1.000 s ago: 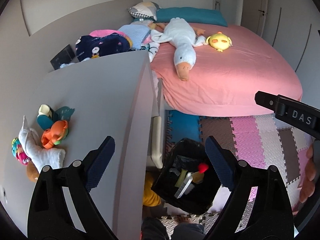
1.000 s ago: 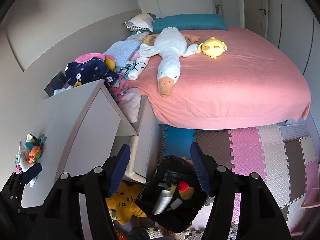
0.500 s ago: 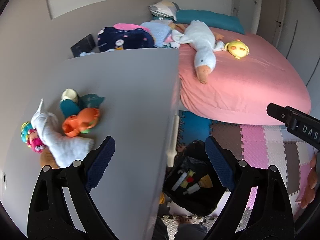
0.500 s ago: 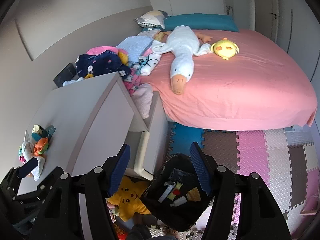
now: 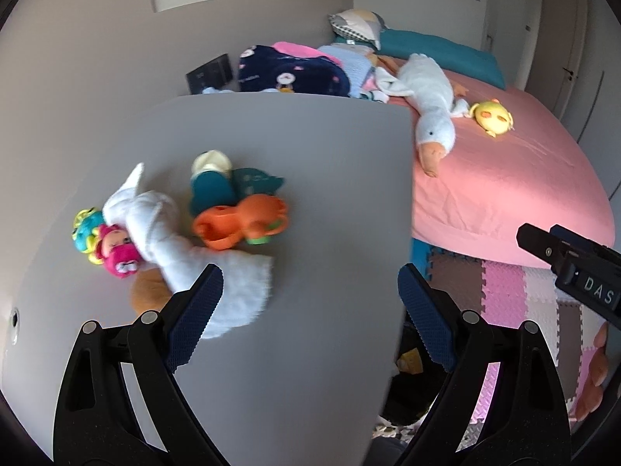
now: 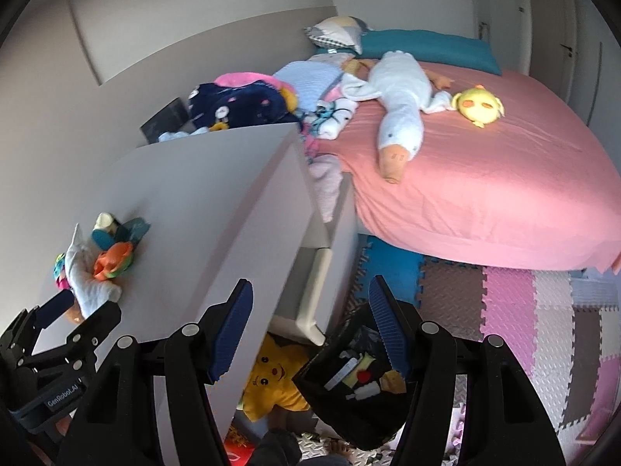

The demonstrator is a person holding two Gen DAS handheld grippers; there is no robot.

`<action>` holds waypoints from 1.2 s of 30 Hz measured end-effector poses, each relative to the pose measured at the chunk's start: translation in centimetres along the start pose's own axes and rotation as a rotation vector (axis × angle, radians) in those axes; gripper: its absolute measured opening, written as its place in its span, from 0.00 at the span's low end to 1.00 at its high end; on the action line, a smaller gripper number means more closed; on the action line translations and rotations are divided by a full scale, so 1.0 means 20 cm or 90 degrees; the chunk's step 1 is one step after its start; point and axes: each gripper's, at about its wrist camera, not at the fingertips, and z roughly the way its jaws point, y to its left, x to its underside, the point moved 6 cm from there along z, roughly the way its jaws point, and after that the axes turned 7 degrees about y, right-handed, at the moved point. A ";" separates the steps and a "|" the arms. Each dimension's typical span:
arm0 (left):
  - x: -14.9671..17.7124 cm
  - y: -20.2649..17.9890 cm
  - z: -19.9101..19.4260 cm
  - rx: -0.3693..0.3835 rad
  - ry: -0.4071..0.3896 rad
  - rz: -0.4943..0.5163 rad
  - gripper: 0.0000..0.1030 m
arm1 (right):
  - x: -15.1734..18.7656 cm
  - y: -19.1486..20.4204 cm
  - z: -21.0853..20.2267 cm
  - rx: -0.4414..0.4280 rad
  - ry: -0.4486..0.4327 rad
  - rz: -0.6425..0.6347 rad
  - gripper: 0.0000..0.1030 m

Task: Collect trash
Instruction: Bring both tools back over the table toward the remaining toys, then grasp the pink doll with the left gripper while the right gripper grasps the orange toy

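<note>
My left gripper (image 5: 308,291) is open and empty above a grey cabinet top (image 5: 310,178). Just ahead of its left finger lies a white cloth (image 5: 174,240) among small things: an orange plastic toy (image 5: 240,223), a teal piece (image 5: 213,190) and a pink doll (image 5: 118,252). My right gripper (image 6: 310,310) is open with nothing between its fingers. Beneath it on the floor stands an open black trash bag (image 6: 361,388) holding several bits of rubbish. The cabinet edge hides most of the trash bag (image 5: 407,396) in the left wrist view. The left gripper (image 6: 83,310) shows by the white cloth (image 6: 87,283).
A bed with a pink sheet (image 6: 485,174) carries a white goose plush (image 6: 399,116) and a yellow plush (image 6: 479,105). Clothes (image 6: 240,105) pile up behind the cabinet. A yellow plush (image 6: 271,380) lies beside the bag. Foam mats (image 6: 524,310) cover the floor.
Both grippers have swung left over the cabinet. The toys now sit close before the left gripper, and the bag has slipped behind the cabinet edge in its view. Neither opening changed.
</note>
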 end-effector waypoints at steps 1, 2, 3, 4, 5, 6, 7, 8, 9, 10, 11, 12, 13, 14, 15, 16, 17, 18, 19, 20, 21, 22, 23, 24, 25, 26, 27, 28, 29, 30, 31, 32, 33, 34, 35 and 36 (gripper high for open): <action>0.01 0.02 0.00 -0.003 0.000 -0.003 0.86 | 0.00 0.02 0.00 -0.004 0.001 -0.004 0.61; 0.01 0.05 0.00 -0.006 0.000 -0.007 0.86 | 0.00 0.05 0.01 -0.009 0.002 -0.009 0.61; 0.02 0.08 0.00 -0.010 0.000 -0.013 0.86 | 0.00 0.08 0.02 -0.013 0.004 -0.014 0.61; 0.02 0.11 -0.01 -0.013 -0.001 -0.019 0.86 | 0.00 0.11 0.03 -0.016 0.005 -0.019 0.61; 0.03 0.14 -0.01 -0.015 -0.001 -0.025 0.86 | 0.01 0.14 0.04 -0.019 0.006 -0.025 0.61; 0.03 0.17 -0.01 -0.018 -0.001 -0.030 0.86 | 0.01 0.16 0.04 -0.020 0.008 -0.029 0.61; 0.04 0.20 -0.01 -0.021 -0.001 -0.034 0.86 | 0.01 0.20 0.05 -0.024 0.009 -0.034 0.61; 0.05 0.22 -0.02 -0.023 -0.002 -0.038 0.86 | 0.01 0.23 0.06 -0.027 0.010 -0.038 0.61; 0.05 0.25 -0.02 -0.025 -0.002 -0.044 0.86 | 0.01 0.25 0.07 -0.030 0.012 -0.042 0.61; 0.05 0.28 -0.02 -0.027 -0.003 -0.049 0.86 | 0.01 0.27 0.07 -0.032 0.013 -0.045 0.62; 0.06 0.31 -0.02 -0.030 -0.003 -0.055 0.86 | 0.01 0.29 0.08 -0.034 0.014 -0.049 0.61; 0.06 0.34 -0.02 -0.033 -0.003 -0.061 0.86 | 0.02 0.31 0.08 -0.035 0.015 -0.053 0.61; 0.06 0.36 -0.02 -0.035 -0.003 -0.066 0.86 | 0.02 0.34 0.09 -0.037 0.016 -0.058 0.61; 0.07 0.39 -0.02 -0.037 -0.003 -0.072 0.86 | 0.01 0.35 0.10 -0.039 0.016 -0.061 0.61; 0.07 0.41 -0.02 -0.038 -0.003 -0.076 0.86 | 0.02 0.37 0.10 -0.042 0.018 -0.064 0.61; 0.07 0.43 -0.03 -0.039 -0.004 -0.082 0.86 | 0.02 0.40 0.11 -0.046 0.019 -0.067 0.61; 0.07 0.45 -0.03 -0.039 -0.005 -0.088 0.86 | 0.02 0.42 0.12 -0.050 0.020 -0.071 0.61; 0.07 0.49 -0.03 -0.040 -0.007 -0.097 0.86 | 0.02 0.44 0.12 -0.052 0.022 -0.077 0.61; 0.08 0.50 -0.03 -0.041 -0.008 -0.102 0.86 | 0.02 0.46 0.13 -0.055 0.022 -0.080 0.61; 0.08 0.54 -0.04 -0.041 -0.010 -0.110 0.86 | 0.02 0.48 0.14 -0.058 0.023 -0.084 0.61; 0.08 0.56 -0.04 -0.042 -0.011 -0.117 0.86 | 0.02 0.51 0.15 -0.064 0.025 -0.089 0.61; 0.08 0.58 -0.03 -0.044 -0.012 -0.123 0.86 | 0.02 0.53 0.15 -0.069 0.026 -0.092 0.61; 0.08 0.61 -0.03 -0.044 -0.013 -0.130 0.86 | 0.02 0.55 0.16 -0.076 0.027 -0.095 0.61; 0.08 0.63 -0.03 -0.044 -0.014 -0.135 0.86 | 0.02 0.57 0.17 -0.084 0.028 -0.099 0.61; 0.08 0.65 -0.03 -0.046 -0.015 -0.145 0.86 | 0.02 0.60 0.17 -0.090 0.029 -0.104 0.61; 0.08 0.67 -0.02 -0.048 -0.015 -0.153 0.86 | 0.02 0.62 0.18 -0.094 0.029 -0.110 0.61; 0.09 0.71 -0.01 -0.054 -0.014 -0.169 0.85 | 0.02 0.65 0.19 -0.097 0.030 -0.117 0.61; 0.09 0.74 -0.01 -0.054 -0.013 -0.177 0.83 | 0.03 0.67 0.19 -0.099 0.031 -0.120 0.61; 0.09 0.75 0.00 -0.052 -0.009 -0.182 0.82 | 0.03 0.69 0.20 -0.102 0.032 -0.124 0.62; 0.10 0.78 0.01 -0.050 -0.006 -0.190 0.79 | 0.03 0.71 0.21 -0.106 0.033 -0.128 0.61; 0.10 0.80 0.02 -0.051 -0.004 -0.196 0.79 | 0.03 0.74 0.21 -0.110 0.032 -0.132 0.61; 0.10 0.82 0.03 -0.052 -0.002 -0.201 0.79 | 0.03 0.75 0.21 -0.113 0.032 -0.135 0.61; 0.11 0.84 0.04 -0.052 -0.001 -0.207 0.78 | 0.03 0.77 0.22 -0.117 0.030 -0.138 0.61; 0.11 0.85 0.04 -0.052 0.000 -0.211 0.78 | 0.03 0.78 0.23 -0.121 0.029 -0.138 0.61; 0.11 0.87 0.05 -0.052 0.001 -0.214 0.78 | 0.02 0.80 0.23 -0.124 0.029 -0.138 0.61; 0.11 0.88 0.06 -0.052 0.003 -0.218 0.78 | 0.02 0.81 0.24 -0.130 0.031 -0.137 0.61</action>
